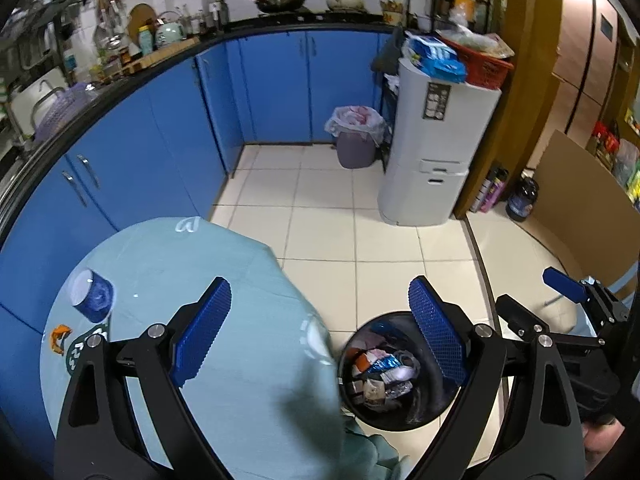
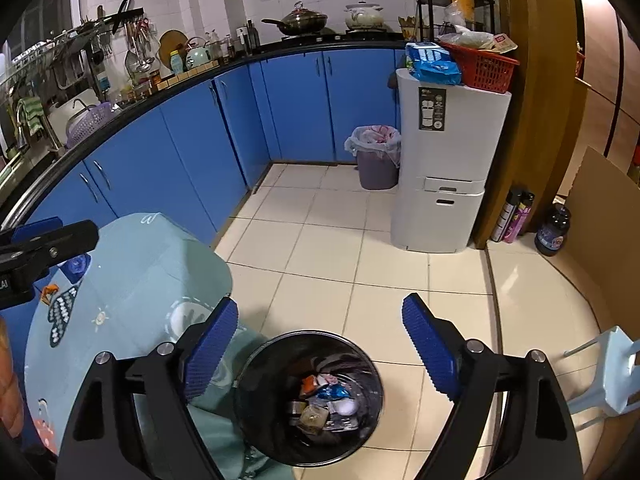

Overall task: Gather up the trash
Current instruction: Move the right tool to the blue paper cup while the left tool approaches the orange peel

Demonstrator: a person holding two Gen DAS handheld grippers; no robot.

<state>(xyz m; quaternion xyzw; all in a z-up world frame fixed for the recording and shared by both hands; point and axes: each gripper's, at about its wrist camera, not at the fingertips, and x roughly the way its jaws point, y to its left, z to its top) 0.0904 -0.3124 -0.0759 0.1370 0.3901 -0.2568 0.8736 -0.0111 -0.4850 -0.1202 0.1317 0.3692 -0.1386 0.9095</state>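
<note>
A black trash bin [image 1: 384, 420] stands on the tiled floor beside a round table with a pale blue cloth [image 1: 180, 264]. Several wrappers lie in its bottom. My right gripper [image 2: 320, 336] hangs open right above the bin [image 2: 280, 356], with nothing between its blue pads. My left gripper [image 1: 320, 320] is open and empty too, and spans the table edge and the bin. On the table's far left a blue cup [image 1: 94, 296] lies on its side, with an orange scrap [image 1: 60, 336] next to it. The right wrist view shows the left gripper [image 2: 78, 226] half hiding the cup [image 2: 76, 266].
Blue cabinets [image 1: 160, 140] curve along the left and back. A purple bin with a plastic liner [image 2: 376, 160] stands next to a white cabinet [image 2: 444, 160]. A pale blue stool [image 2: 608, 376], a cardboard sheet [image 2: 600, 208] and bottles [image 2: 516, 216] are at the right.
</note>
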